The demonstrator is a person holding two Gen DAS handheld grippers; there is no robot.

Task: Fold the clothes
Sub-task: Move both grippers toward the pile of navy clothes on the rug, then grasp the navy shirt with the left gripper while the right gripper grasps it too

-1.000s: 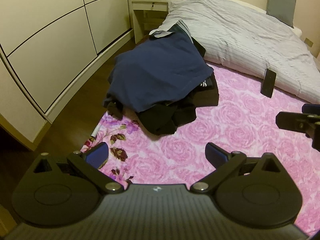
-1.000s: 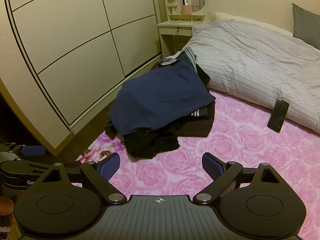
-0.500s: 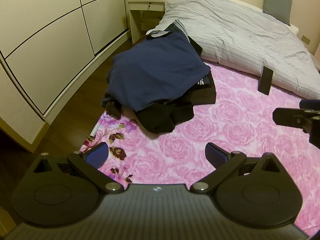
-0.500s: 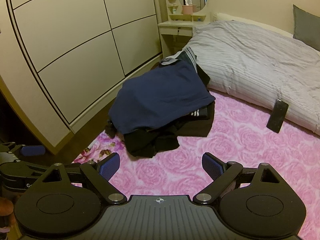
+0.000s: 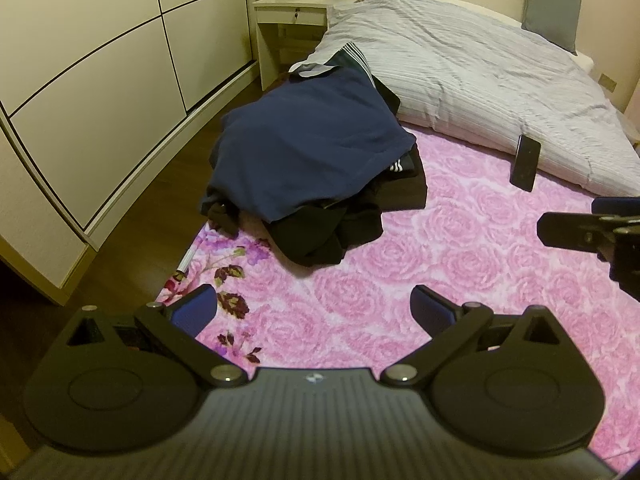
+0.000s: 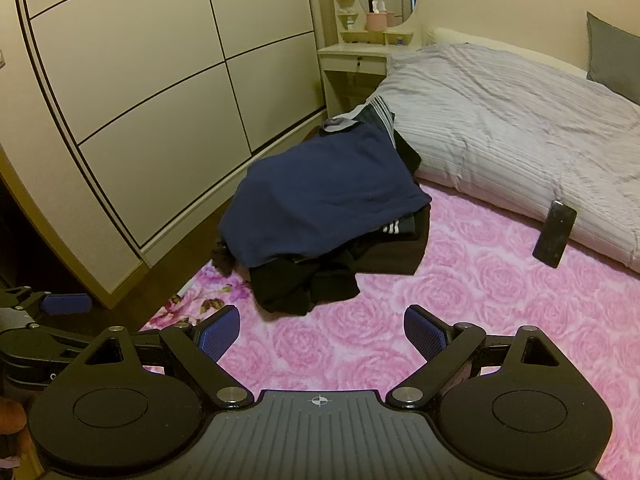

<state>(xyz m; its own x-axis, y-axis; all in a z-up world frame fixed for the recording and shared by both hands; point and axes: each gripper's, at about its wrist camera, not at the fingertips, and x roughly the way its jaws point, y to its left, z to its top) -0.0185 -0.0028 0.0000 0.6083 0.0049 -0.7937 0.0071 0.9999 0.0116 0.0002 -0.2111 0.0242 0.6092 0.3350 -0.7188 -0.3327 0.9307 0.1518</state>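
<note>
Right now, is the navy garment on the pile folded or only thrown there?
Not folded: the navy garment drapes loosely, with uneven edges, over crumpled black clothes.

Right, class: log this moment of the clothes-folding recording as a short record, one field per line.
Setting: bedroom, pink rose blanket
Clothes: pile, navy top over black garments
Phone: leaning against grey duvet
Left tool: open, empty, short of pile
Right tool: open, empty
Folding: not begun
</note>
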